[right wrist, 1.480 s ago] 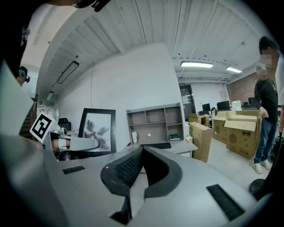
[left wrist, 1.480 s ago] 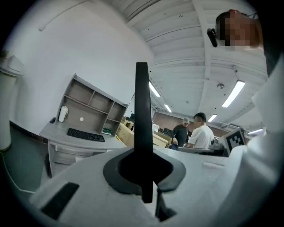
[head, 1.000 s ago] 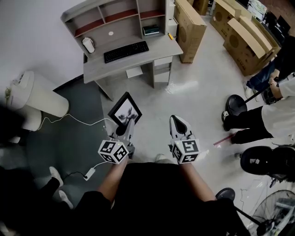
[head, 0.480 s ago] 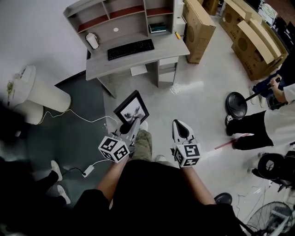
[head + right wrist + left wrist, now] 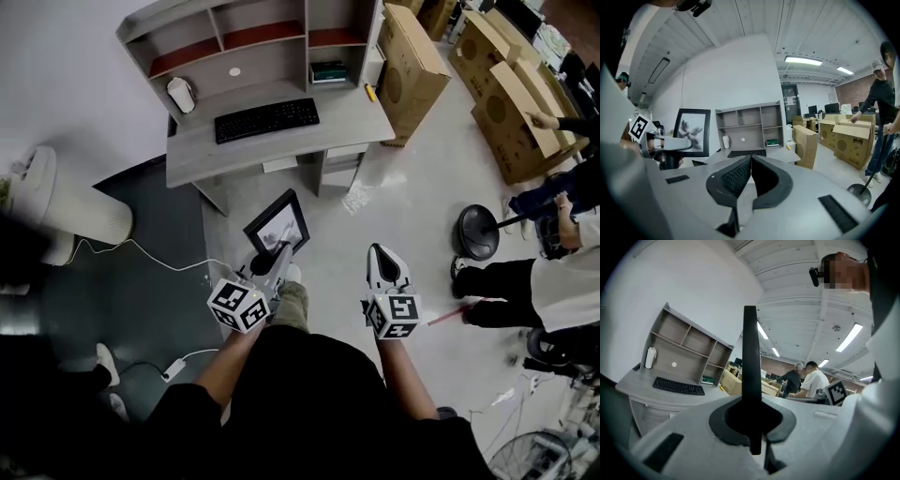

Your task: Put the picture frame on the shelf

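Picture frame (image 5: 278, 225) sits clamped edge-on in your left tool (image 5: 270, 255), while your right tool (image 5: 383, 255) is closed and empty. The shelf (image 5: 246, 39) lies at twelve o'clock beyond the tabletop (image 5: 281, 141), well apart, so the left tool likely carries it straight ahead.

picture frame (image 5: 750, 357) edge-on — image hidden, bystander (image 5: 574, 292) cropped

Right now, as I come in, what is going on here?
A person with a gripper in each hand faces a desk with a shelf on top. The left gripper is shut on a black picture frame, held above the floor. The right gripper is shut and empty. The frame is not yet on the shelf.
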Available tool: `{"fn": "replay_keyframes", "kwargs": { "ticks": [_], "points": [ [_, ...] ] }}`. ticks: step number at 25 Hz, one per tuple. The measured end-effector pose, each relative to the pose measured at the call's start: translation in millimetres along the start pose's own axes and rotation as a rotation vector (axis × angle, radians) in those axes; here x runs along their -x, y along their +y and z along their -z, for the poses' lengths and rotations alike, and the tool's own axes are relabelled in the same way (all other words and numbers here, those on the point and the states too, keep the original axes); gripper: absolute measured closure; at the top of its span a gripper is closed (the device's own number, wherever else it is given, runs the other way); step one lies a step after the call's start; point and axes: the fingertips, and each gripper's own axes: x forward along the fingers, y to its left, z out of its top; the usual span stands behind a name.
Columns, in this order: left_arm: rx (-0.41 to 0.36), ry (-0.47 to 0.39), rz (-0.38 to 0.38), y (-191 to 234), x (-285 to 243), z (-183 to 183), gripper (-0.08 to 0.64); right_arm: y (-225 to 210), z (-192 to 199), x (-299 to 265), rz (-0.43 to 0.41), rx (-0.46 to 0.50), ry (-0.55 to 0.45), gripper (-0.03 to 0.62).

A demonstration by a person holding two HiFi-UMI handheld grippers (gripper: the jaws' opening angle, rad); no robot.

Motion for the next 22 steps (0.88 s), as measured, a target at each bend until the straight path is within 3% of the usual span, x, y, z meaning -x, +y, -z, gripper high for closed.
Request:
{"fn": "replay_keyframes", "kwargs": {
  "ticks": [5, 8, 12, 18, 22],
  "points": [
    [-0.066, 0.012, 0.041, 47, -41, -51, 0.535, -40, -45, -63, 0.091, -0.012, -0.009, 0.580],
    [-0.063, -0.007, 0.062, 78, -66, -80, 0.535, -51, -72, -99, 0.119, 0.005, -0.014, 0.580],
    [-0.045, -0.007, 0.068, 123, -87, -97, 0.535, -42, -87, -146, 0.111, 0.001, -0.016, 0.580],
    [-0.075, 0.012, 0.091, 175, -111, -113, 0.535, -22, -99, -205, 0.089, -0.004, -0.008, 0.580],
    [-0.010, 0.009, 0.096, 197, -121, -121, 0.535, -26, -105, -221, 0.098, -0.146, -0.009, 0.580]
  ]
}}
